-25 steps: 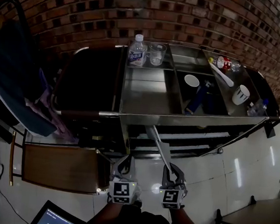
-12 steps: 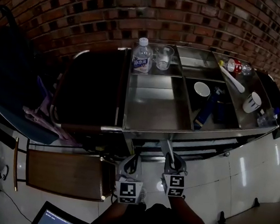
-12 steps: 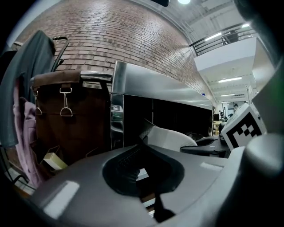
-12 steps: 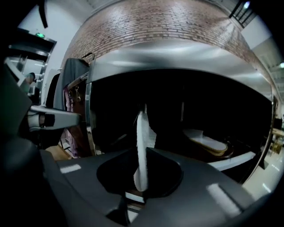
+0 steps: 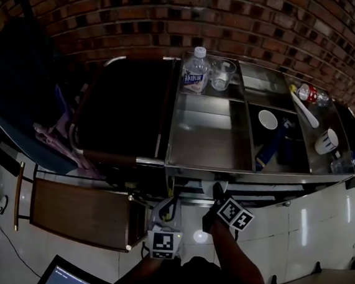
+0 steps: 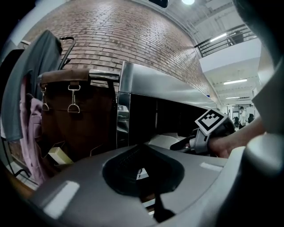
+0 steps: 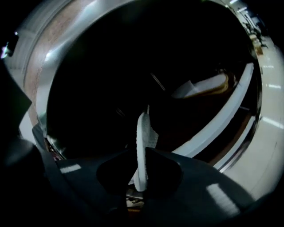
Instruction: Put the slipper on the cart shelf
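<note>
The steel cart [image 5: 209, 141] stands against the brick wall, its lower shelf rails [image 5: 266, 189] showing under the top. My right gripper [image 5: 215, 192] reaches under the cart's front edge, tilted to the right, so the head view hides the slipper. In the right gripper view the white slipper [image 7: 141, 146] stands edge-on between the jaws, which are shut on it, inside the dark shelf space. A second pale slipper [image 7: 205, 86] lies deeper on the shelf. My left gripper [image 5: 166, 211] hangs beside it over the floor, shut and empty; its view shows the right gripper [image 6: 208, 131] at the shelf.
On the cart top stand a water bottle [image 5: 196, 71], a glass [image 5: 221, 74], a white cup [image 5: 268, 119], a mug [image 5: 326, 141] and a blue object [image 5: 267, 150]. A brown bag [image 5: 124, 114] hangs at the cart's left. A wooden seat [image 5: 77, 213] and a laptop [image 5: 80, 279] lie near left.
My right gripper has turned and pushed forward under the cart's top, taking the slipper out of the head view. The left gripper has stayed beside it.
</note>
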